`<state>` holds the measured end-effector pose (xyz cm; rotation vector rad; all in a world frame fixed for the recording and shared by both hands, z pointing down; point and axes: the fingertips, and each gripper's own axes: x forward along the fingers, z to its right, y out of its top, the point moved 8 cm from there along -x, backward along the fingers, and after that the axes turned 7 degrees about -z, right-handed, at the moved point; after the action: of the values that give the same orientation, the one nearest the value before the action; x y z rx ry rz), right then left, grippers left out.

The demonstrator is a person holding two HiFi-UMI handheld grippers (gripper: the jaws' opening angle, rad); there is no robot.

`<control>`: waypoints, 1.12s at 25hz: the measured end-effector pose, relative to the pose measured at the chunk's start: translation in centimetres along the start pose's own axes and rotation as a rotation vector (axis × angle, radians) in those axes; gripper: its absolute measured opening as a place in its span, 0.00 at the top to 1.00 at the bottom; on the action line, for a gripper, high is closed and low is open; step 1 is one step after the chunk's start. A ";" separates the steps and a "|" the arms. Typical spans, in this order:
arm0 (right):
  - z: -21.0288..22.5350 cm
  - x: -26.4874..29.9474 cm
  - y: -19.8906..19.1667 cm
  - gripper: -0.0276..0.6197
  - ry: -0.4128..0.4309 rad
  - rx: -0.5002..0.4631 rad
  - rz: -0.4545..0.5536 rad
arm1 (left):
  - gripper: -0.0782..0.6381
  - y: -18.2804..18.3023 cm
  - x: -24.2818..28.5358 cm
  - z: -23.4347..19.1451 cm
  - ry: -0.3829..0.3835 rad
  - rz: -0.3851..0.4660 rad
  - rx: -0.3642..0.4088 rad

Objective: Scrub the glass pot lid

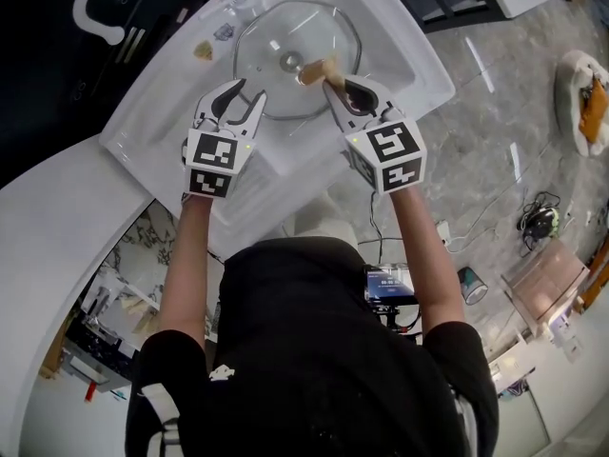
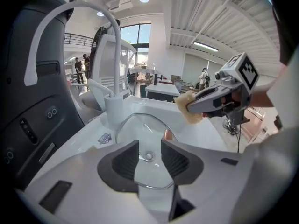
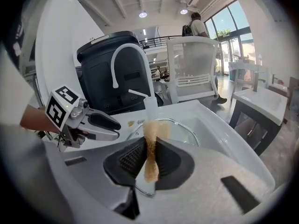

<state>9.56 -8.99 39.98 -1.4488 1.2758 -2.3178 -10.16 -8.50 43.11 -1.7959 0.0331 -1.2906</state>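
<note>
The glass pot lid (image 1: 285,36) lies flat in the white sink (image 1: 419,69), its metal knob (image 1: 288,62) facing up. My right gripper (image 1: 328,76) is shut on a tan sponge (image 1: 314,70) held just over the lid beside the knob. In the right gripper view the sponge (image 3: 150,148) stands pinched between the jaws, with the lid (image 3: 182,125) beyond. My left gripper (image 1: 243,103) hovers at the lid's near-left rim, open. In its own view the left gripper (image 2: 149,160) has a gap between the pads, and the lid (image 2: 140,129) shows through it. The sponge (image 2: 189,107) is at the upper right.
A white arched faucet (image 1: 95,3) stands at the sink's back left, next to a black appliance (image 2: 28,101). A small tan scrap (image 1: 204,50) and a sticker (image 1: 224,32) lie on the sink deck. Cables and clutter (image 1: 538,222) are on the floor to the right.
</note>
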 end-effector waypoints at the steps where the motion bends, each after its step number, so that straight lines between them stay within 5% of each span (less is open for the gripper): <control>1: 0.0 0.2 -0.1 0.91 0.002 0.002 -0.003 | 0.72 -0.1 0.3 -0.1 -0.005 -0.009 0.006; 15: 1.0 1.9 -1.8 0.91 0.010 0.015 -0.046 | 0.54 -0.4 4.6 -0.3 -0.078 -0.149 0.192; 28: 1.5 2.5 -3.3 0.91 0.020 0.040 -0.078 | 0.48 0.2 7.2 -0.5 -0.031 -0.180 0.407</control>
<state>10.44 -9.09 44.30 -1.4921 1.1917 -2.3981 -7.22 -12.48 48.40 -1.4910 -0.3907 -1.2853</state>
